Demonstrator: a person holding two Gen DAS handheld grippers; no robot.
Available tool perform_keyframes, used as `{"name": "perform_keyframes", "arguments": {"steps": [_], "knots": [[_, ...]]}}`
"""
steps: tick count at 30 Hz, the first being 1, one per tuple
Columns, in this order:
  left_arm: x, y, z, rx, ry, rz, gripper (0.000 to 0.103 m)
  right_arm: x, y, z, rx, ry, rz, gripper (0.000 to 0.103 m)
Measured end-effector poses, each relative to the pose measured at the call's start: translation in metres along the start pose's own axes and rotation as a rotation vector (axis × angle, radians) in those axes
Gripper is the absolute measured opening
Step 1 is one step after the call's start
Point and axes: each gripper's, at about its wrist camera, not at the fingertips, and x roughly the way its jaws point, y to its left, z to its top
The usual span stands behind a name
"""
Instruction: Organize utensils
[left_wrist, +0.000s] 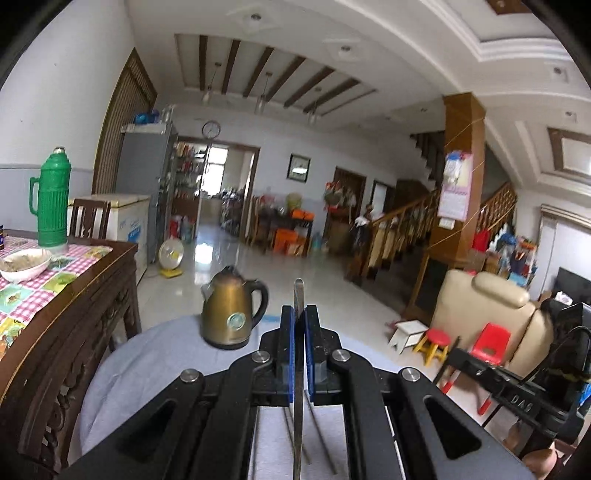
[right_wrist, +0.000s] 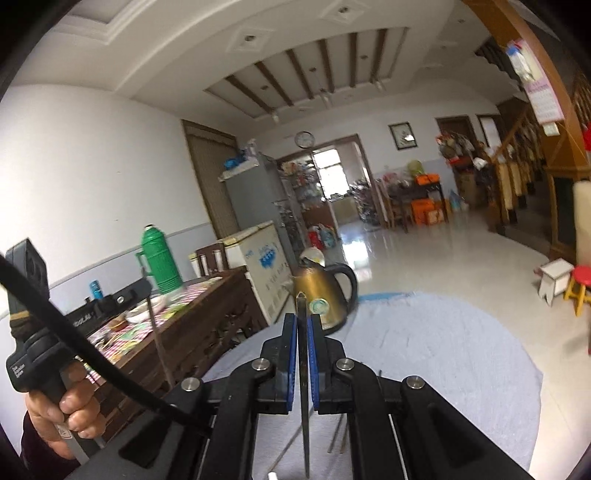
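My left gripper is shut on a flat metal utensil handle that sticks up past the blue pads and runs down between them. My right gripper is shut on a dark slim metal utensil held the same way. Both are raised above a round table with a pale blue cloth, also in the right wrist view. Thin metal utensils, perhaps chopsticks, lie on the cloth below the left gripper and below the right gripper. The left gripper also shows at the left of the right wrist view.
A brass electric kettle stands on the cloth ahead, also in the right wrist view. A carved wooden table at left holds a green thermos and a white bowl. Small stools and a beige armchair stand at right.
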Motion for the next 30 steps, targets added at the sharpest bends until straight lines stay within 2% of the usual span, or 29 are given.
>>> {"name": "perform_keyframes", "arguments": {"steps": [7,12,21,24,30], "knots": [[-0.008,-0.014,-0.014,-0.020,-0.002,-0.042,0.005,-0.017,0.037,-0.001,-0.059,0.008,0.065,0.007],[0.005,-0.012,-0.047,-0.052,0.063,-0.015,0.005,-0.006,0.051,-0.024,-0.104,0.094,0.077,0.007],[0.023,0.005,-0.097,-0.124,0.159,0.011,0.006,0.009,0.038,-0.067,-0.080,0.259,0.093,0.008],[0.025,0.008,-0.102,-0.128,0.144,0.025,0.006,0.005,0.027,-0.072,-0.050,0.250,0.093,0.008],[0.040,0.019,-0.112,-0.141,0.164,0.035,0.006,0.007,0.019,-0.075,-0.041,0.256,0.078,0.008]]}}
